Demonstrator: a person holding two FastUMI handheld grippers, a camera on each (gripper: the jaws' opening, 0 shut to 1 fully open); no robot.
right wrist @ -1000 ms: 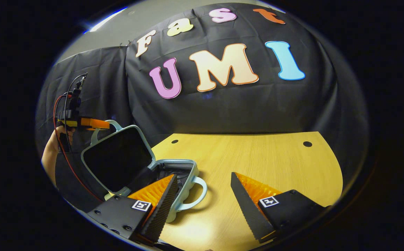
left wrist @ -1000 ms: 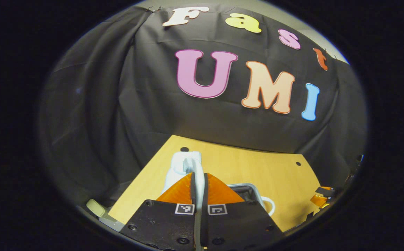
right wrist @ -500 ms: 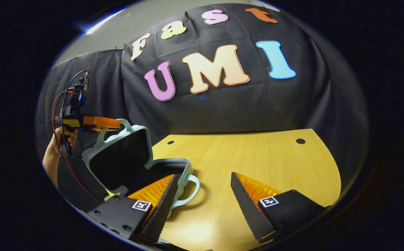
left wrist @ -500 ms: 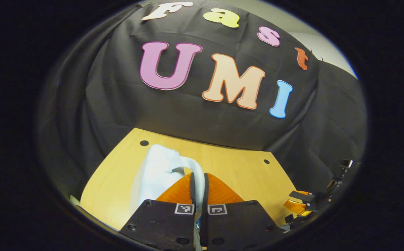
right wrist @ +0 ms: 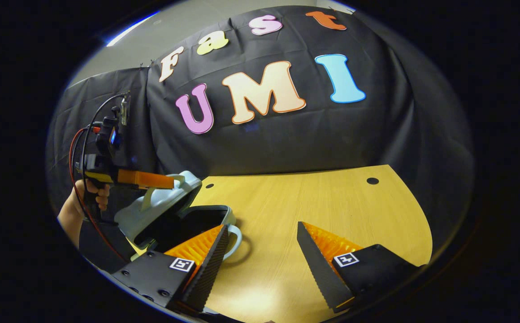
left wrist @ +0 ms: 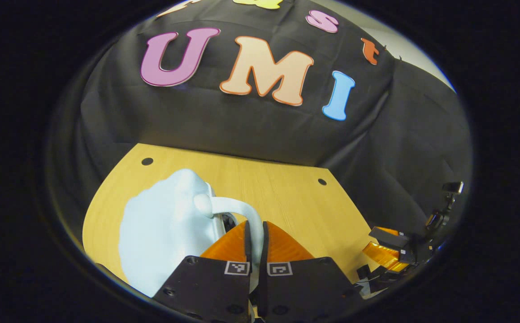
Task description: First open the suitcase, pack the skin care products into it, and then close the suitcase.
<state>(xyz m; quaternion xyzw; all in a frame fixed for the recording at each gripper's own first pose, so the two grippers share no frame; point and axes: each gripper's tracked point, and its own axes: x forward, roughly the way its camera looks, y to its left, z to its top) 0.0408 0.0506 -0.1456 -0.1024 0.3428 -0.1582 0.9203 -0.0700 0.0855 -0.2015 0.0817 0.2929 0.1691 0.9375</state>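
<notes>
Black cloth hangs behind a pale wooden bench [right wrist: 322, 215] with small round holes near its far corners. On the bench's left part, in the right gripper view, sits a small pale blue suitcase [right wrist: 215, 215], its dark inside showing through the gap under a lid [right wrist: 161, 211] that is tilted low over the base, only partly open. What lies inside is too dark to tell. A loop handle [right wrist: 235, 237] sticks out from the base toward the middle of the bench.

In the left gripper view the lid's rounded outer shell [left wrist: 166, 233] spreads out in front of the left hand-held gripper [left wrist: 255, 237], whose two fingers are pinched close together on the lid's curved handle [left wrist: 242, 213], pressing it from both sides. In the right gripper view the same tool [right wrist: 148, 179] reaches level across to the lid handle from the left, held by a hand [right wrist: 92, 195] with red and black cables looping above it.

The right hand-held gripper [right wrist: 262, 255] hovers low over the bench with its fingers spread wide and nothing between them; its left finger [right wrist: 206, 255] overlaps the suitcase's near edge in the view.
</notes>
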